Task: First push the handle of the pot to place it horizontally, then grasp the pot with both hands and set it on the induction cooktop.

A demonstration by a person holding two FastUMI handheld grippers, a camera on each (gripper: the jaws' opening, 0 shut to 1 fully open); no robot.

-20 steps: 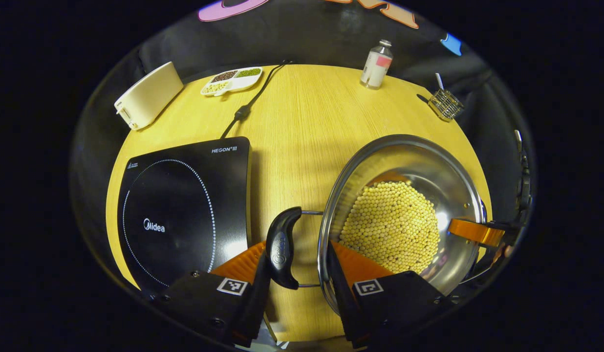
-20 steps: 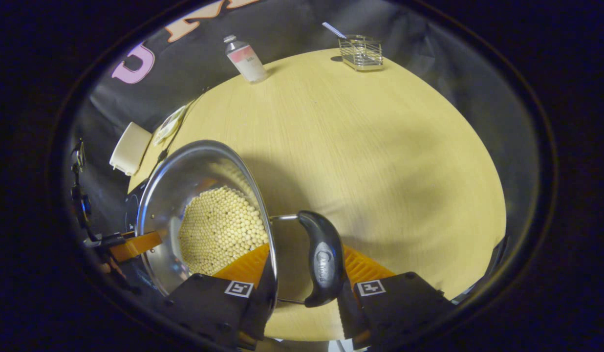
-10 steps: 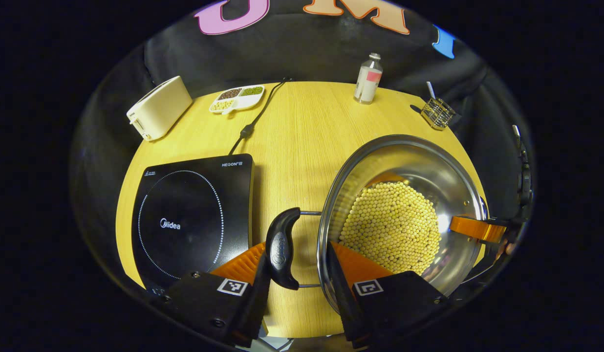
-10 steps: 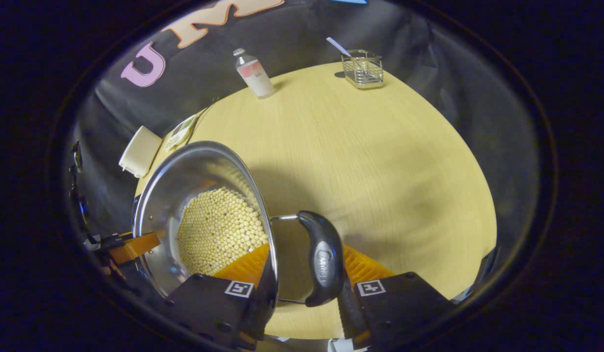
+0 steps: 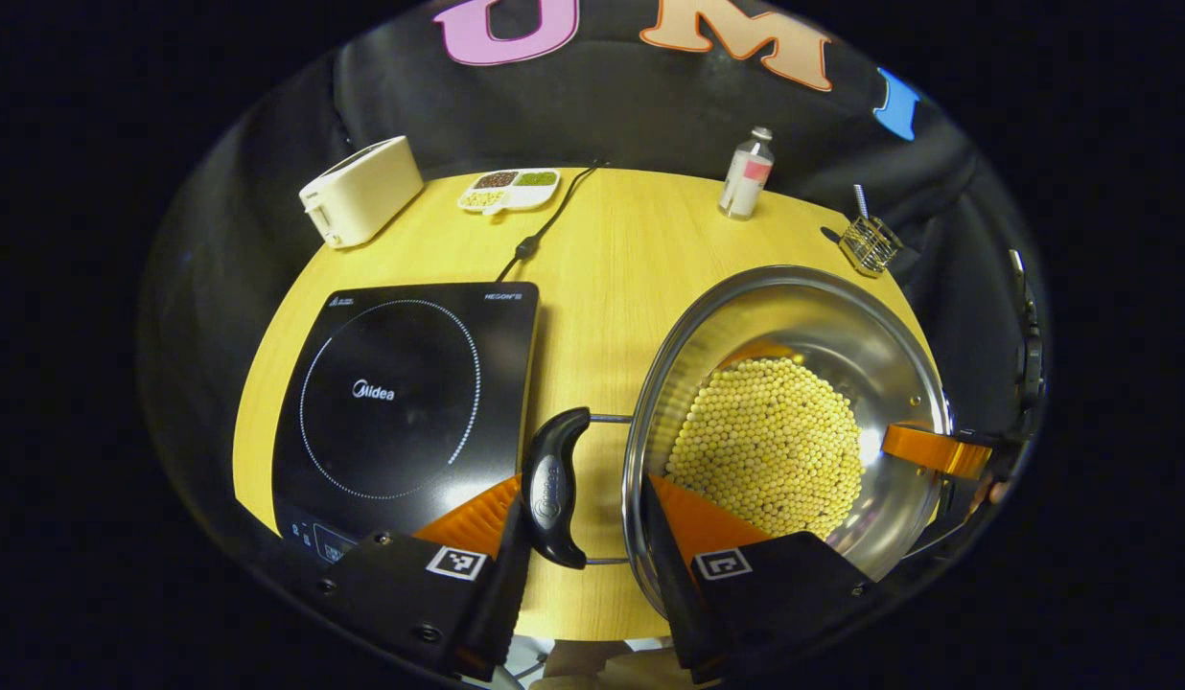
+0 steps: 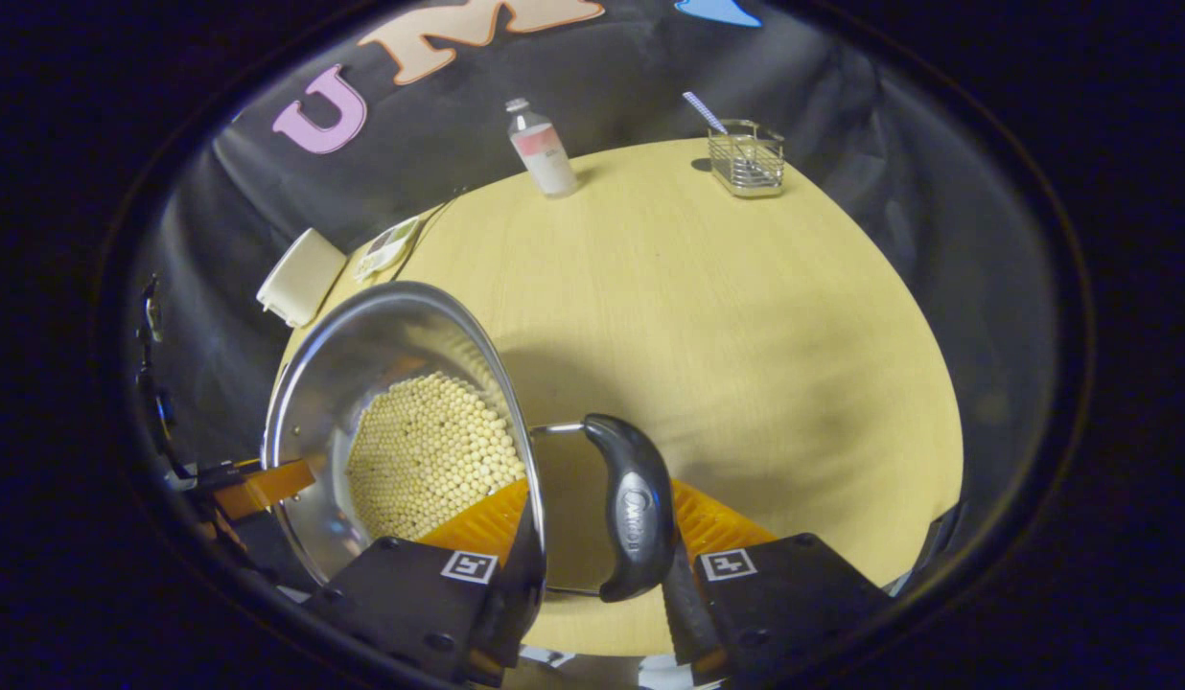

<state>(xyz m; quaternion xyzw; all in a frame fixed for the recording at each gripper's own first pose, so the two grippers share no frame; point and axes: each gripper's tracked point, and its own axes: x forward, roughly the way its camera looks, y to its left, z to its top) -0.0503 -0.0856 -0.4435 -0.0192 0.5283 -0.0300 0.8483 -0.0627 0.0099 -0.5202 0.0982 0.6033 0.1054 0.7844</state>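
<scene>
One round tabletop carried one black cooktop and, to its right, one steel pot of pale beans, apart from the cooktop. The pot had two black handles. The left tool pinched one handle; the right tool pinched the other. Along the far edge stood one toaster, one divided dish, one bottle and one wire basket.
</scene>
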